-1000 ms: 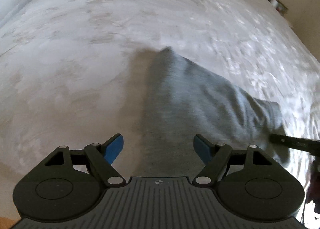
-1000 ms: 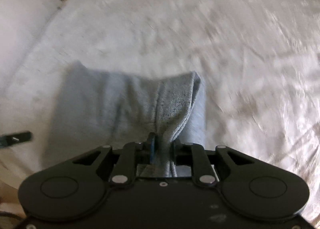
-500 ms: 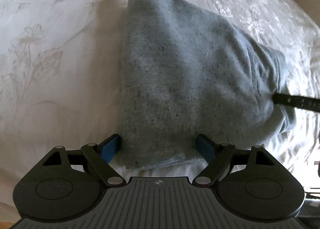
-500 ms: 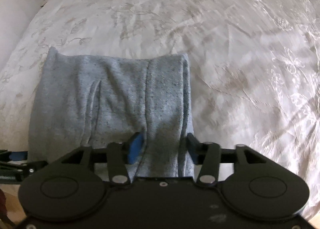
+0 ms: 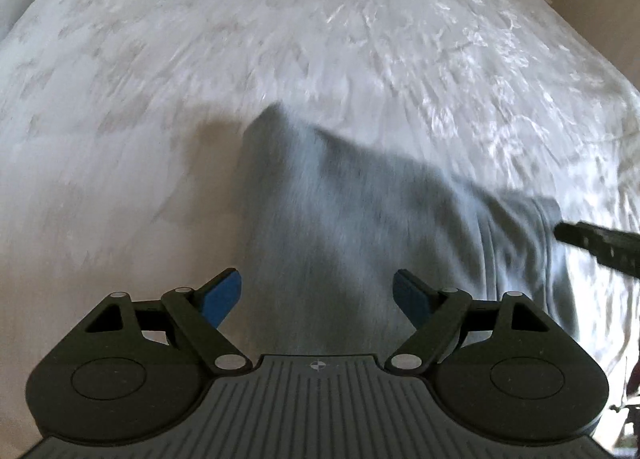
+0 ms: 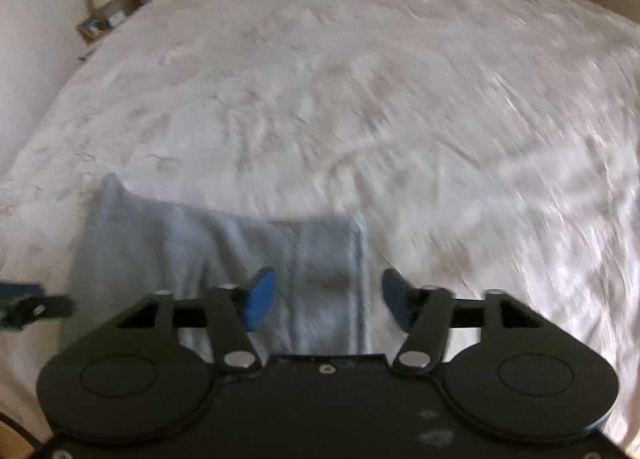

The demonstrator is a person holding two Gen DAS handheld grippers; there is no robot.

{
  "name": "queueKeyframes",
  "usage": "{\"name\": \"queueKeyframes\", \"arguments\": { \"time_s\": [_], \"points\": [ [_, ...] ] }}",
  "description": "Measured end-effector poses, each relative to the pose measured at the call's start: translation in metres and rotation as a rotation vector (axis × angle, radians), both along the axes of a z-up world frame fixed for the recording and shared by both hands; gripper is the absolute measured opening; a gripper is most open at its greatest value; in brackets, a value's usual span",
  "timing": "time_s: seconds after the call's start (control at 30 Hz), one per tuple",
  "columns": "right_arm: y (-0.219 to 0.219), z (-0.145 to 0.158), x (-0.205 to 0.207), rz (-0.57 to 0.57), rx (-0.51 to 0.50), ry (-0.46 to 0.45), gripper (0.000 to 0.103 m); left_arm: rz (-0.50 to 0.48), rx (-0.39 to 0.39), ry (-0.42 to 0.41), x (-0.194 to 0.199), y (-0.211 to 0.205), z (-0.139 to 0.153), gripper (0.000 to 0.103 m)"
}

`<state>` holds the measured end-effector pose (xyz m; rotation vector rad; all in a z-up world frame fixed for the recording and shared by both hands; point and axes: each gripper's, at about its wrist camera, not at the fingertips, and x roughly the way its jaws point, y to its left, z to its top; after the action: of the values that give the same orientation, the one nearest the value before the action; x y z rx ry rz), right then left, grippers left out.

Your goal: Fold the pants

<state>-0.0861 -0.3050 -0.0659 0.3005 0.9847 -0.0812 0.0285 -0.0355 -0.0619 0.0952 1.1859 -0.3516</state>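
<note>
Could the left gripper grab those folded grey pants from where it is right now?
Probably yes. The left gripper stands open right above the folded grey pants on the white bedspread, and nothing lies between them.

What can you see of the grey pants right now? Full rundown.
The grey pants look like soft heathered knit, folded into a compact, roughly rectangular bundle lying flat on the white bedspread. A seam or hem band runs along the edge by the right gripper. Both grippers, the left too, hover over the near edge with jaws apart, pads not pressing the cloth. Both views are motion-blurred, so finer detail is unclear.
</note>
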Motion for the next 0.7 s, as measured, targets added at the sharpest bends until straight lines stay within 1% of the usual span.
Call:
{"name": "queueKeyframes", "arguments": {
  "time_s": [0.1,0.2,0.33,0.57,0.63,0.7],
  "points": [
    [0.006,0.0,0.014,0.056,0.02,0.01,0.03,-0.02,0.045,0.005,0.018,-0.016,-0.004,0.083],
    [0.013,-0.005,0.022,0.089,0.03,0.024,0.03,-0.046,0.085,0.023,0.031,-0.033,-0.014,0.083],
    [0.016,-0.019,0.029,0.105,0.023,0.071,0.031,-0.062,0.12,0.061,0.043,-0.043,-0.027,0.083],
    [0.014,-0.037,0.042,0.11,0.03,0.109,0.03,-0.062,0.141,0.105,0.058,-0.046,-0.044,0.083],
    [0.013,-0.039,0.045,0.108,0.032,0.115,0.031,-0.06,0.142,0.109,0.063,-0.045,-0.046,0.085],
    [0.013,-0.04,0.047,0.105,0.035,0.121,0.031,-0.056,0.144,0.113,0.07,-0.045,-0.048,0.09]
  ]
}}
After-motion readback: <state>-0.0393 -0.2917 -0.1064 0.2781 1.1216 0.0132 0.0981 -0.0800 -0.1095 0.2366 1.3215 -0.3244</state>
